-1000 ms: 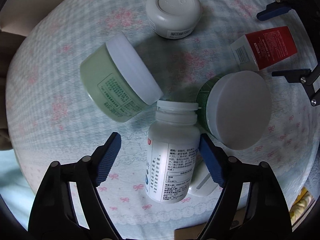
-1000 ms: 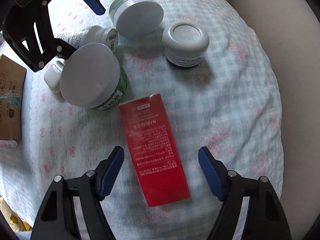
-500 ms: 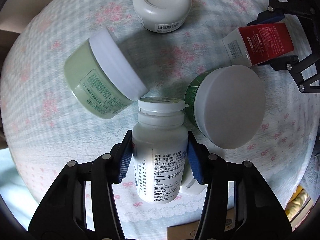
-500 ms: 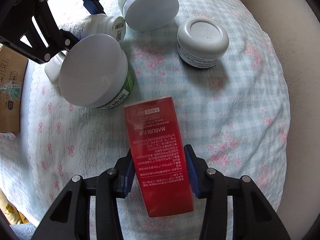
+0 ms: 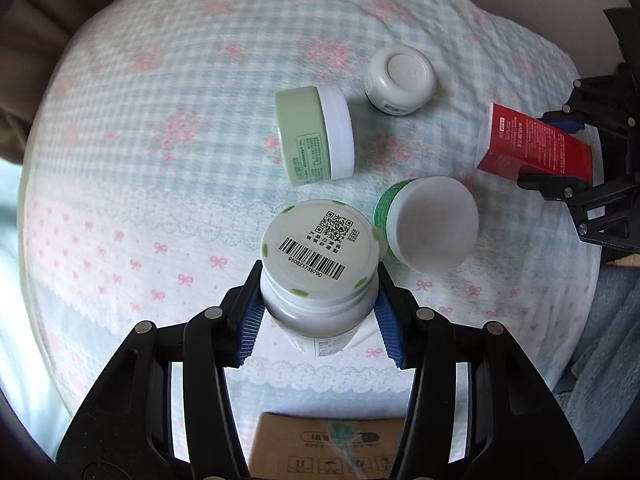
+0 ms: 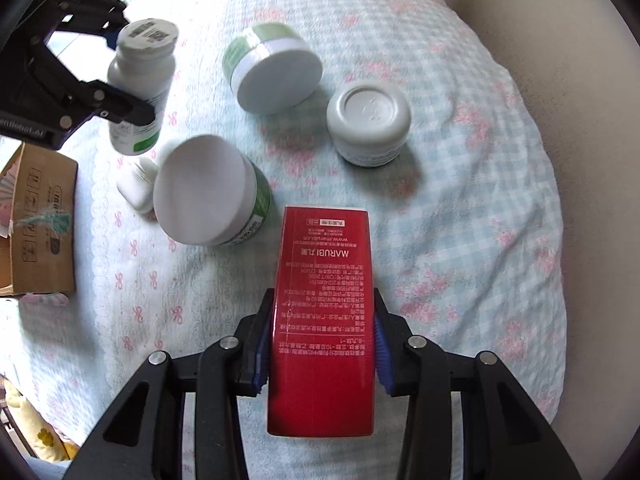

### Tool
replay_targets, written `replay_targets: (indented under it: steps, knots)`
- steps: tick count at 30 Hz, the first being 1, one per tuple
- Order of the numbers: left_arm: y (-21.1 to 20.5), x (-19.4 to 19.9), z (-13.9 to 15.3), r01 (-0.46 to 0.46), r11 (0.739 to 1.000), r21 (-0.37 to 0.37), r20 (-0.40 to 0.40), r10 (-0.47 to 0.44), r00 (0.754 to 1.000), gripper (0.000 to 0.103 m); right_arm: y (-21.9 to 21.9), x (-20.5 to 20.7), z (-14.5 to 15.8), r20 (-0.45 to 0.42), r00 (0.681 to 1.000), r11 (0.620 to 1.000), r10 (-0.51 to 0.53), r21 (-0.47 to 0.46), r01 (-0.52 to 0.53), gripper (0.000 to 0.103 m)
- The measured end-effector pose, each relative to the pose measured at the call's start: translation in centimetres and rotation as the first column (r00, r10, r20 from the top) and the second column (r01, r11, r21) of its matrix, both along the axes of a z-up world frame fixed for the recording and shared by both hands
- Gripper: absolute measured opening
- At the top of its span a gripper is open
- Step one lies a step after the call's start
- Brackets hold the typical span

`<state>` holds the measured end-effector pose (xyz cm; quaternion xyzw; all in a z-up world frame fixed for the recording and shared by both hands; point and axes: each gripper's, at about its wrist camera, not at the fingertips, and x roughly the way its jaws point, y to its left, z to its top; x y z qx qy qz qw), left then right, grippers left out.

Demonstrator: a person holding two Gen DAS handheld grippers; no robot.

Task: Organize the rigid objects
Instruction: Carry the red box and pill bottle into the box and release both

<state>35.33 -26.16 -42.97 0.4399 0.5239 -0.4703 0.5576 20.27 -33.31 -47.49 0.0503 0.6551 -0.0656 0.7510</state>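
- While it hangs above the cloth (image 5: pixel 168 184), the white pill bottle (image 5: pixel 320 268) sits clamped in the left gripper (image 5: pixel 320 316), cap up.
- Right gripper (image 6: pixel 322 344) squeezes the red box (image 6: pixel 324 320), near edge.
- Three jars between: pale-green (image 5: pixel 314 134), dark-green (image 5: pixel 428 230), white (image 5: pixel 400 80).

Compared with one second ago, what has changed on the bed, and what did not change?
The left gripper closed on the white bottle and lifted it upright. The right gripper closed on the red box and raised it. The pale green jar, dark green jar and small white jar lie as before.
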Motion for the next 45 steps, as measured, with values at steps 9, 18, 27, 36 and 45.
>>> replay_targets:
  steps: [9, 18, 27, 36, 45]
  knots:
    - [6.9, -1.6, 8.5, -0.39, 0.912, -0.127, -0.024, 0.39, 0.92, 0.047, 0.1, -2.1, 7.6, 0.1, 0.994, 0.999, -0.033, 0.032, 0.03, 0.038]
    - [17.0, -4.7, 18.4, -0.68, 0.666, -0.308, -0.09, 0.691, 0.717, 0.047, 2.5, -2.4, 17.8, 0.258, 0.966, 0.992, -0.013, 0.121, -0.019, 0.038]
    - [30.3, -9.0, 24.7, -0.805, 0.456, -0.379, -0.045, 0.86, 0.509, 0.047, 9.2, -0.5, 23.9, 0.342, 0.931, 0.961, 0.127, 0.188, -0.2, 0.038]
    - [42.2, -13.1, 23.4, -0.852, 0.341, -0.397, -0.072, 0.914, 0.399, 0.047, 20.2, -0.4, 25.6, 0.389, 0.897, 0.917, 0.212, 0.239, -0.32, 0.038]
    - [50.0, -13.0, 18.6, -0.874, 0.315, -0.371, -0.106, 0.92, 0.377, 0.047, 30.6, 0.7, 24.2, 0.326, 0.934, 0.915, 0.146, 0.314, -0.253, 0.038]
